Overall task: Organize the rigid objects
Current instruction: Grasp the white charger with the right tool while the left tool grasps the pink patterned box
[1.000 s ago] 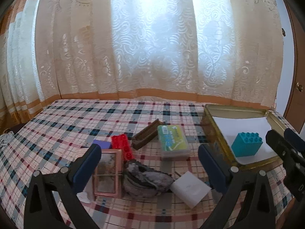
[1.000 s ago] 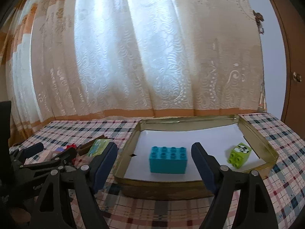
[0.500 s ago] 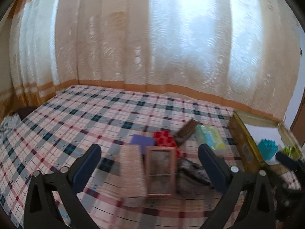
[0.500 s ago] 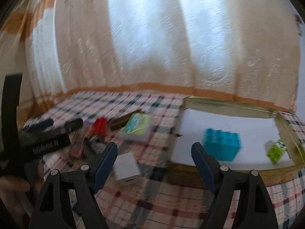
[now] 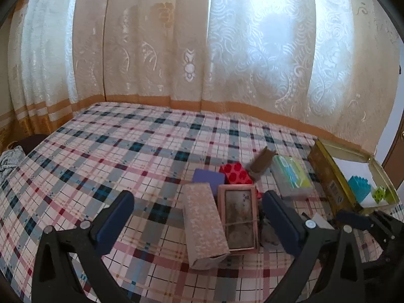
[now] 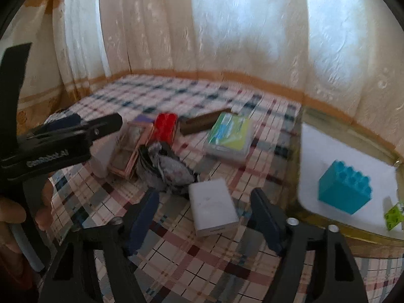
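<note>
My left gripper (image 5: 197,217) is open and empty over a pink patterned box (image 5: 203,223) and a pink picture frame (image 5: 238,217) on the plaid cloth. Behind them lie a purple block (image 5: 208,176), a red brick (image 5: 234,173), a brown comb-like bar (image 5: 261,162) and a green-labelled clear case (image 5: 293,174). My right gripper (image 6: 205,213) is open with a white box (image 6: 213,207) between its fingers, not gripped. A gold tin tray (image 6: 300,166) at right holds a blue brick (image 6: 344,186) and a lime brick (image 6: 394,214).
A crumpled grey cloth (image 6: 168,168) lies beside the frame. The left gripper (image 6: 75,133) shows at the left of the right wrist view, with a hand below it. Lace curtains (image 5: 202,50) hang behind the table's far edge.
Both grippers have swung left, away from the tin tray toward the pile of objects. The right gripper now sits around the white box. Both stay open.
</note>
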A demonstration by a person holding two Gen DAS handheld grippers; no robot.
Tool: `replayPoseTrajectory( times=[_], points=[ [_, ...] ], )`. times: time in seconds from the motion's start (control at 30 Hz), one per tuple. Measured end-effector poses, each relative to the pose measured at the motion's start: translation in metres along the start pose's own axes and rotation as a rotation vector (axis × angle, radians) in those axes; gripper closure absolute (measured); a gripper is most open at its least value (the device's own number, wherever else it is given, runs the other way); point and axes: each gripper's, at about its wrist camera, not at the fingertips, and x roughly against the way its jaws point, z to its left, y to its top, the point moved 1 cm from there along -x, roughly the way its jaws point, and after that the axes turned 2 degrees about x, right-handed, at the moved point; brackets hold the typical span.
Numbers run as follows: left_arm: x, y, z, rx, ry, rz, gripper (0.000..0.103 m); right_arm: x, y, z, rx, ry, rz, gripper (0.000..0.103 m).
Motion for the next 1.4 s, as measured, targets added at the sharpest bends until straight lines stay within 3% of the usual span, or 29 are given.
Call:
replayPoseTrajectory(
  times=[0.2, 0.33, 0.47, 0.63, 0.7, 0.73, 0.87, 1.17, 1.23, 1.3, 1.4],
  points=[
    [-0.009, -0.004, 0.012, 0.046, -0.023, 0.08, 0.0, -0.022, -0.002, -0.008, -0.051, 0.019, 0.108, 0.032],
    [-0.02, -0.007, 0.029, 0.132, 0.001, 0.141, 0.0, -0.022, -0.002, -0.004, -0.034, 0.014, 0.113, 0.033],
    [-0.03, -0.013, 0.035, 0.165, -0.024, 0.213, 0.01, -0.025, -0.002, 0.003, 0.008, 0.009, 0.12, 0.033],
    [-0.029, -0.015, 0.038, 0.191, -0.051, 0.208, 0.02, -0.024, -0.002, 0.0, -0.005, 0.002, 0.115, 0.04],
    [-0.027, -0.015, 0.039, 0.201, -0.08, 0.196, 0.037, -0.023, -0.002, 0.0, -0.006, 0.0, 0.112, 0.048],
    [-0.025, -0.015, 0.041, 0.211, -0.08, 0.19, 0.038, -0.022, -0.002, -0.001, -0.011, 0.006, 0.107, 0.052],
    [-0.025, -0.014, 0.052, 0.271, -0.067, 0.187, 0.038, -0.019, -0.004, -0.008, -0.048, 0.044, 0.095, 0.06],
    [-0.026, -0.014, 0.053, 0.27, -0.049, 0.185, 0.035, -0.021, -0.004, -0.002, -0.016, 0.023, 0.101, 0.061],
    [-0.025, -0.014, 0.057, 0.287, -0.05, 0.176, 0.046, -0.021, -0.004, -0.001, -0.014, 0.022, 0.1, 0.061],
    [-0.025, -0.015, 0.06, 0.303, -0.053, 0.177, 0.079, -0.021, -0.004, -0.001, -0.026, 0.024, 0.098, 0.062],
    [-0.025, -0.015, 0.06, 0.315, -0.063, 0.18, 0.079, -0.021, -0.003, -0.001, -0.042, 0.036, 0.094, 0.062]
  ],
)
